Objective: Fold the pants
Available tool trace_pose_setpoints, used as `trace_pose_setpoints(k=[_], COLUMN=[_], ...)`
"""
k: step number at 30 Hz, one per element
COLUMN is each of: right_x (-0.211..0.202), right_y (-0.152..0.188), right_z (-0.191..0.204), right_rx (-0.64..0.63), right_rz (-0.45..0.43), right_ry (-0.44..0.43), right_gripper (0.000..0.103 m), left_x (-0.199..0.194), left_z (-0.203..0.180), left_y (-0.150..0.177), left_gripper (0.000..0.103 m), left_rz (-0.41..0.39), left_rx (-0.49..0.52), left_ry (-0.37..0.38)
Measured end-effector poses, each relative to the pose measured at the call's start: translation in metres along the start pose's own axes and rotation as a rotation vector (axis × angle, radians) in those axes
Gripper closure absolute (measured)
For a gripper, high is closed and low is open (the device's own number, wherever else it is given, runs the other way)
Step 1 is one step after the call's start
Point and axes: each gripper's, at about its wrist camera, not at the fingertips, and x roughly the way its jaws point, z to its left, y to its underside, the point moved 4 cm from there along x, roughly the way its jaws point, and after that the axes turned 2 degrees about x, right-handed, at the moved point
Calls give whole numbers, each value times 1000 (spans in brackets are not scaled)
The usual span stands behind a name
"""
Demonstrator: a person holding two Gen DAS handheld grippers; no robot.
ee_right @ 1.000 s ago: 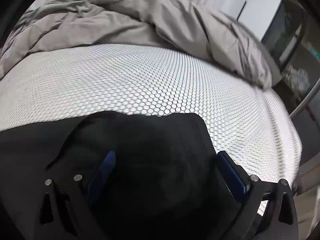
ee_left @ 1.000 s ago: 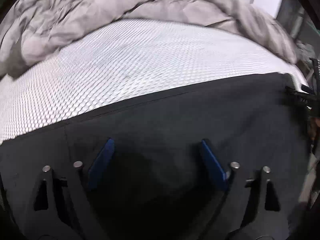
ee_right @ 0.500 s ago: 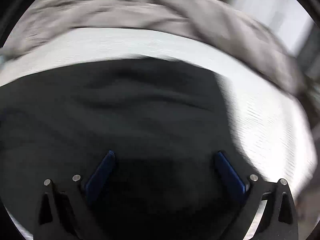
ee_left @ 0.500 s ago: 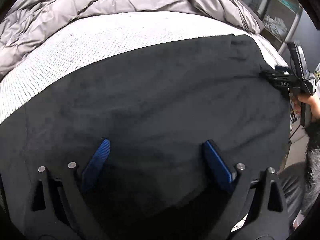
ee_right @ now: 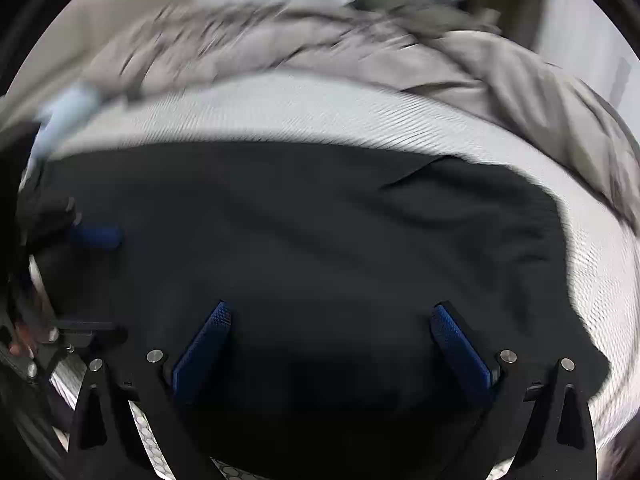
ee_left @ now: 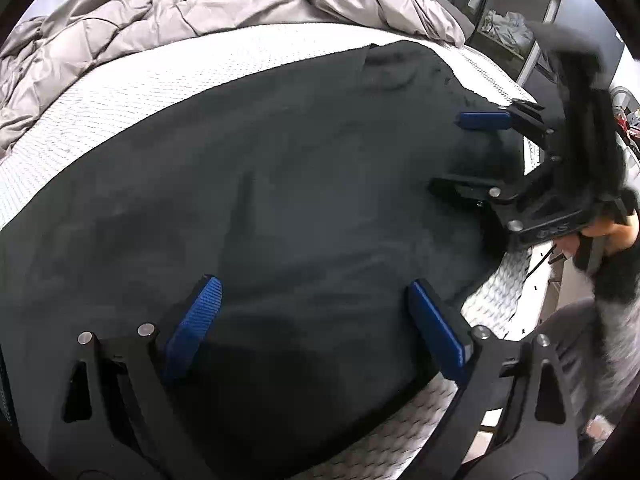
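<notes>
The black pants (ee_left: 280, 184) lie spread flat on the white mesh mattress (ee_left: 160, 80). They also fill the right wrist view (ee_right: 320, 232). My left gripper (ee_left: 312, 292) is open and empty, raised over the near part of the pants. My right gripper (ee_right: 332, 316) is open and empty above the pants. In the left wrist view the right gripper (ee_left: 448, 152) hovers at the right end of the pants. In the right wrist view the left gripper (ee_right: 100, 280) shows blurred at the left edge.
A rumpled grey duvet (ee_left: 180, 12) is bunched along the far side of the bed. The mattress edge (ee_left: 512, 292) drops off at the right. A dark shelf unit (ee_left: 508, 8) stands beyond the bed at the upper right.
Both grippers have risen and pulled back, so more of the pants shows. The right gripper has swung in over the pants' right end. Both stayed open.
</notes>
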Motion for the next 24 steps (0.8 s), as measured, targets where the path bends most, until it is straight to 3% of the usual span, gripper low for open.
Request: trace_pose_setpoints(k=[2, 6, 9, 12, 14, 15, 17, 20, 21, 23, 24], right_x=[-2, -9, -19, -36, -46, -44, -27, 4, 16, 31, 34], right_y=[11, 52, 56, 20, -7, -26, -50, -56, -57, -42, -39], right_z=[-31, -139, -167, -144, -113, -87, -41, 26, 41, 73, 68], right_rx=[-3, 210, 314, 268, 244, 226, 184, 85, 42, -59, -73], right_rz=[5, 46, 33, -76, -161, -185, -154, -53, -12, 48, 51], right_ry=[81, 262, 256, 293, 209, 126, -5, -125, -123, -27, 16], right_gripper=[1, 1, 1, 1, 1, 1, 1, 1, 1, 1, 1], left_x=[-12, -37, -53, -69, -72, -68, -57, -35, -30, -27, -29], left_z=[12, 51, 76, 88, 82, 79, 75, 78, 83, 89, 95], left_y=[11, 45, 59, 57, 46, 41, 29, 21, 21, 21, 24], left_gripper=[9, 8, 8, 8, 8, 8, 8, 8, 8, 8, 8], left_rz=[-4, -15, -32, -73, -108, -104, -73, -29, -11, -2, -6], left_rx=[-10, -53, -104, -171, -197, -198, -185, -212, -216, -203, -201], left_ry=[-9, -63, -76, -101, -62, -57, -85, -120, -130, -169, -189])
